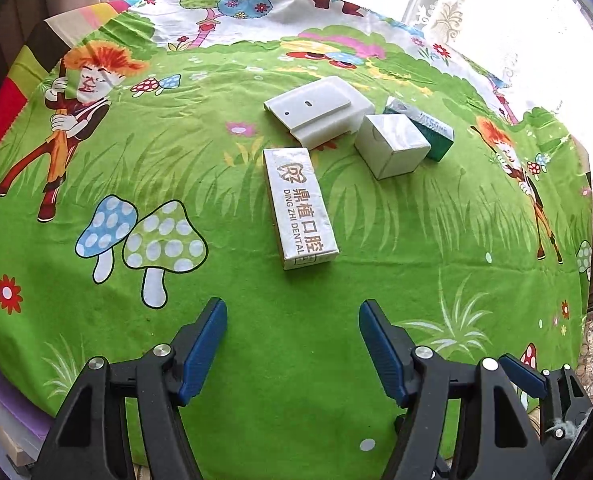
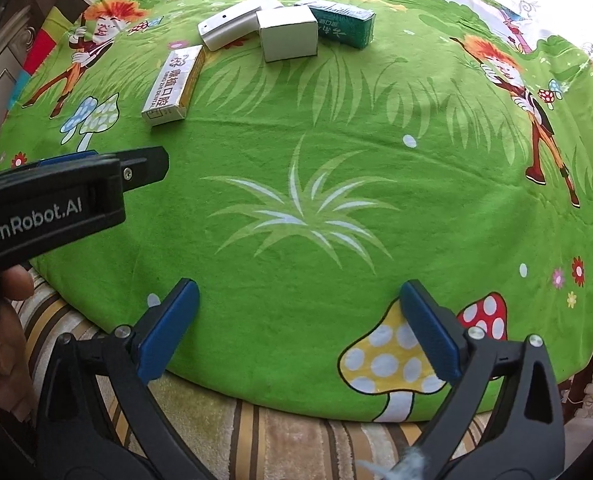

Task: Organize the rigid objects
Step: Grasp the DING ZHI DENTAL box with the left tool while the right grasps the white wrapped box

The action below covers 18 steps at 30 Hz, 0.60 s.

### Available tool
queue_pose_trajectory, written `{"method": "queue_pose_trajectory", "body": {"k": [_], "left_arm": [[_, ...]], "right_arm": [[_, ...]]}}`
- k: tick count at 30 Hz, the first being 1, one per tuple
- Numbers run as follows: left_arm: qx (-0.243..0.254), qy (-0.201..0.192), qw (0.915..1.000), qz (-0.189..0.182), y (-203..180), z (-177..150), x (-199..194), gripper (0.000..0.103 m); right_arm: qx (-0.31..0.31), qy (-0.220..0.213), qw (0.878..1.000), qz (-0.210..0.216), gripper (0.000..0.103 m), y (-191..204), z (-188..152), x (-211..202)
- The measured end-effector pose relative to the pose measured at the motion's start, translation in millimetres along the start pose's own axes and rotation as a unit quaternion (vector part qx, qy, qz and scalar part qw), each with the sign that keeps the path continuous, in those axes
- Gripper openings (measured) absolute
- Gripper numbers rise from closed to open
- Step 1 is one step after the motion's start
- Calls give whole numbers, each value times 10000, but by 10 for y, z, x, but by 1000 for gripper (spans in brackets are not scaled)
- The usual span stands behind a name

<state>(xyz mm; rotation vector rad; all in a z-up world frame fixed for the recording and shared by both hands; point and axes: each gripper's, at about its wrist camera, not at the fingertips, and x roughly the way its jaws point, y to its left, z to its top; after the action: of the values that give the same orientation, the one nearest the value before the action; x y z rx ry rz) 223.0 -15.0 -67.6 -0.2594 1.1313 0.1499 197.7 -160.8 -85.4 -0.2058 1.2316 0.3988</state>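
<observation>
At the far middle of the table (image 1: 376, 280), under a green cartoon-print cloth (image 1: 224, 168), four rigid things lie close together. The long white carton (image 1: 299, 206) printed with "DING ZHI DENTAL" lies flat nearest the left gripper (image 1: 292, 316), just clear of the others. Behind it sits a white plastic holder (image 1: 316, 110), its back edge partly hidden from the right wrist view by the white cube box (image 1: 392, 144), which stands beside it. The green-and-white box (image 1: 436, 132) is tucked behind the cube, so only its top and one end show, and its lettering is too small to read. The window glare washes out whatever lies past the table's far edge.

The left gripper's jaws stand apart with nothing between them, only cloth. The right gripper (image 2: 300, 320) hangs over the table's near edge, above a yellow mushroom print, its jaws spread wide and empty. In the right wrist view the left gripper's black body blocks the lower left corner, with the person's hand (image 2: 4, 320) cut off by the frame. A striped rug (image 2: 296, 432) shows below the table edge.
</observation>
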Motion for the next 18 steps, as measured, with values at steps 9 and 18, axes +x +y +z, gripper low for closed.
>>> {"method": "queue_pose_trajectory", "body": {"k": [9,18], "left_arm": [[-82,-183,9992,344,-21,364,236,60],[323,-528,9965,555,-72,333,219,32]], "right_arm": [[-37,-57,10000,39,103,-25,-6,1],[-72,-103,9999,44,103,6,-1,-5]]}}
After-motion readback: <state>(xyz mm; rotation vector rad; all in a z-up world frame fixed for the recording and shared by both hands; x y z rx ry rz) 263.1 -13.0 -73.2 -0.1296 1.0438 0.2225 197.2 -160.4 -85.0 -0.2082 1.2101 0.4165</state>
